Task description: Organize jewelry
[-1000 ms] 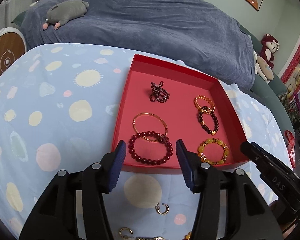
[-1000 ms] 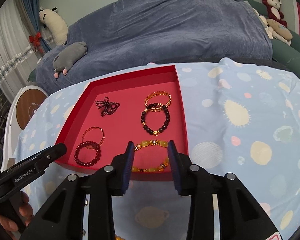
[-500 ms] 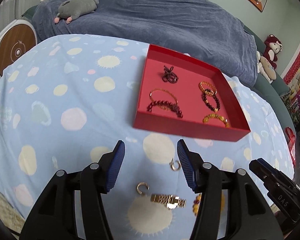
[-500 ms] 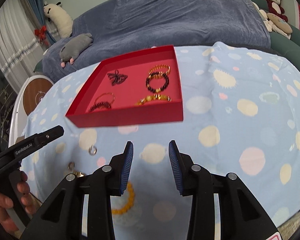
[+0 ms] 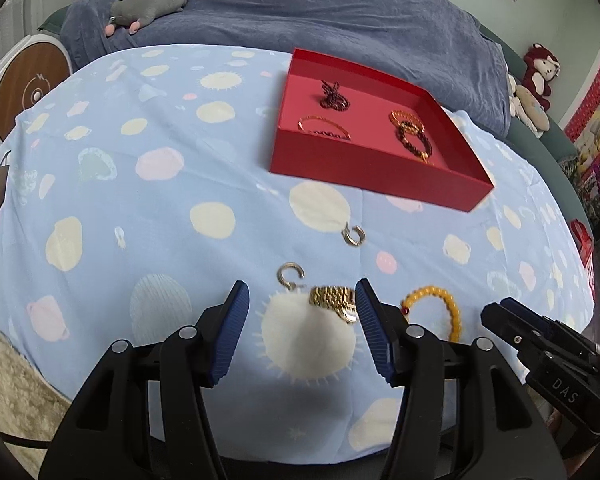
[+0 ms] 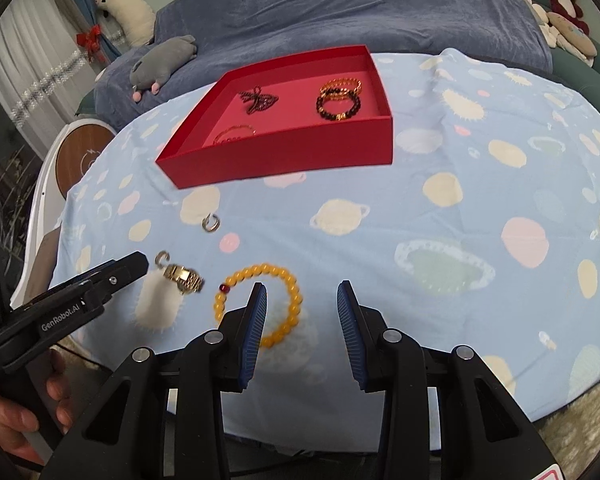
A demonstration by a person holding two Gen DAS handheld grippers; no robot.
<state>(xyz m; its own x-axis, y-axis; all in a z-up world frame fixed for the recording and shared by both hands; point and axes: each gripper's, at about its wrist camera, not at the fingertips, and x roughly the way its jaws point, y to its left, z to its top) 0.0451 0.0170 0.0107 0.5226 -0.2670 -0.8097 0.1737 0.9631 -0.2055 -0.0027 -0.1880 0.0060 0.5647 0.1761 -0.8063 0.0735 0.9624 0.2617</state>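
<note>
A red tray on the blue spotted cloth holds several bracelets. Nearer me on the cloth lie a gold watch, two small hoop earrings and a yellow bead bracelet. My left gripper is open above the cloth, with the watch just inside its right finger and untouched. My right gripper is open with nothing between its pads; its left finger overlaps the yellow bracelet's right side.
A bed with a blue blanket and a grey plush toy lies behind the table. A round wooden-topped white device stands at the left. A hand holds the left gripper. A shaggy rug lies below the table's near edge.
Both grippers have drawn back from the red tray toward the table's near edge. The watch, earrings and yellow bracelet now lie close in front of the fingers.
</note>
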